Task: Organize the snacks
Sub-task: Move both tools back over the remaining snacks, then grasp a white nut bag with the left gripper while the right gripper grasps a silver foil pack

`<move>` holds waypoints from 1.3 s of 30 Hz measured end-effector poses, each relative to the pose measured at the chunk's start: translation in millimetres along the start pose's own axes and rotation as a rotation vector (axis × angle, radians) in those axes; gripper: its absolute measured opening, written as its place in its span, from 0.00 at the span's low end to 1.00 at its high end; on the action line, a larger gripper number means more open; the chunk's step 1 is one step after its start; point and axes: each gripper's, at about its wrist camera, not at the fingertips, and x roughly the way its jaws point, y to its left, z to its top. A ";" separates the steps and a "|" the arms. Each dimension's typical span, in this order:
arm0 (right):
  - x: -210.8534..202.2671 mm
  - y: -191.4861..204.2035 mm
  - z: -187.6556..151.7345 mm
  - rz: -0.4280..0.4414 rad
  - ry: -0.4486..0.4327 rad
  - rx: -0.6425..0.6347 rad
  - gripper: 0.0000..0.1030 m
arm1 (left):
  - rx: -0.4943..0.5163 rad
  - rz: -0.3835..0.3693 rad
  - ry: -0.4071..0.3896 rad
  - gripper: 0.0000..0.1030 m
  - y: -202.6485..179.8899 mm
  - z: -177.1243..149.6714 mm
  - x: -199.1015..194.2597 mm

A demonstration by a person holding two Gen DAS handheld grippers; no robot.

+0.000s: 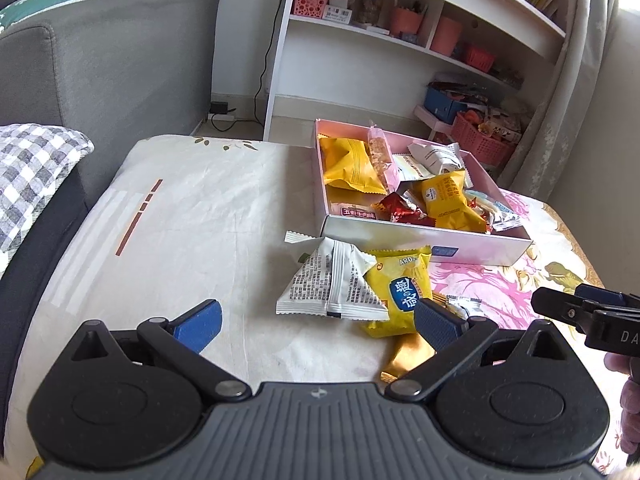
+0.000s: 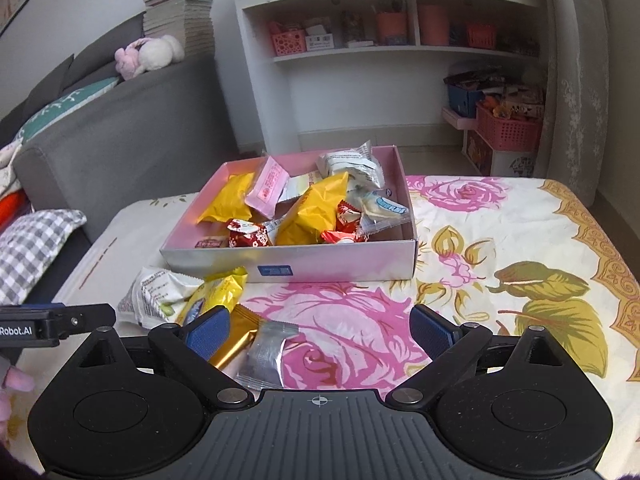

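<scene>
Both tongs stood wide open with nothing between their pads. Between the fingers of my left tongs I saw only bare cloth; its right finger hung over the edge of a small heap of snacks. In that heap a white packet lay leaning against a yellow packet, with a gold wrapper nearer me and partly under the finger. My right tongs were spread just as wide, and a silver sachet lay on the cloth between the fingers, closer to the left one and touched by neither. The gold wrapper sat just beside that left finger.

Beyond the heap stood the pink box, already holding yellow, red, white and pink packets, on the flowered cloth of the table.

From the left camera I saw the plain pale end of the cloth with its brown dashes, and my right tongs' tip at the right edge. From the right camera I saw the big pink roses and green leaves, a stack of books on the sofa back, and my left tongs' tip at the left edge.
</scene>
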 end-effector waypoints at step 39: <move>63.4 13.3 -34.3 0.012 0.111 -0.167 0.96 | 0.035 -0.071 -0.031 0.43 4.7 4.5 37.4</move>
